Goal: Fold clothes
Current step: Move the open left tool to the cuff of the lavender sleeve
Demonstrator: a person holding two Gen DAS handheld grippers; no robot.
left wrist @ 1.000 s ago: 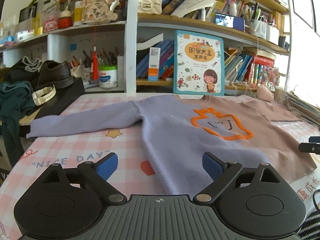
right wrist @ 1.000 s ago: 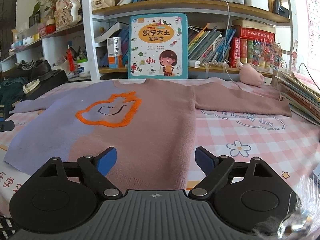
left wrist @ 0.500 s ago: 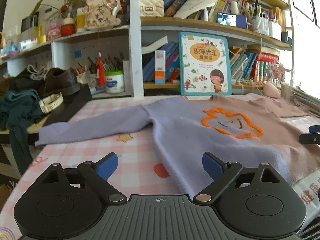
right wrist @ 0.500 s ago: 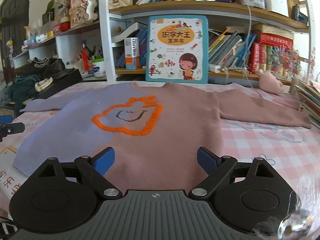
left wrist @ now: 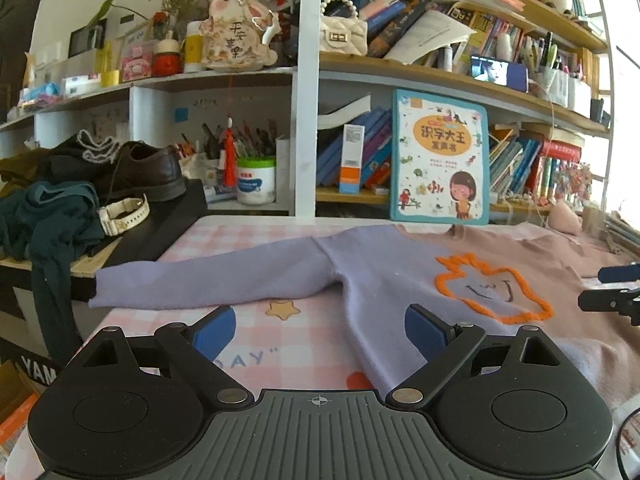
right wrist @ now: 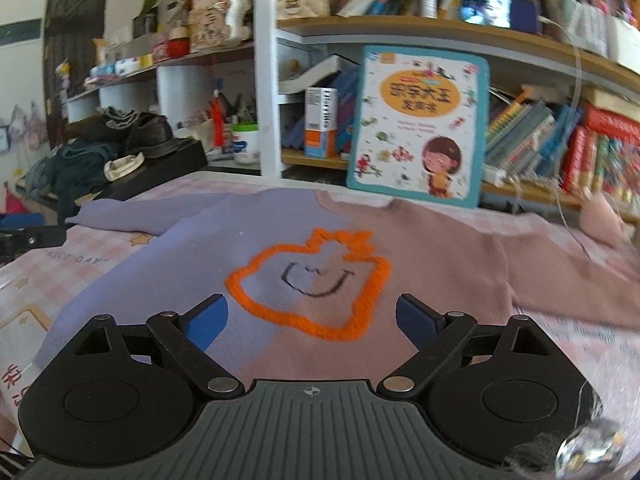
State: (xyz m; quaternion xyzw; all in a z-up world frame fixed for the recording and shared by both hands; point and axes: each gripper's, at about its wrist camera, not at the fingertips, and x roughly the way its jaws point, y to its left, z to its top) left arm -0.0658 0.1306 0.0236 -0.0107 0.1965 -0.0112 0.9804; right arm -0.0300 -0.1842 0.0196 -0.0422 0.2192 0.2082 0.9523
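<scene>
A sweater, half lilac and half dusty pink with an orange outlined smiley, lies flat and spread out on the table. Its lilac sleeve stretches left and its pink sleeve stretches right. My left gripper is open and empty, above the checked cloth near the sweater's lower left edge. My right gripper is open and empty, hovering over the sweater's lower front. The right gripper's tips also show at the right edge of the left wrist view.
A pink checked tablecloth covers the table. A picture book leans on the bookshelf behind the collar. A black box with a shoe, a watch and dark clothes stands at the left. A pink plush toy lies at the far right.
Both grippers have moved forward and left over the table, so the sweater's left sleeve and the orange smiley sit nearer. Both stay open. The sweater has not moved.
</scene>
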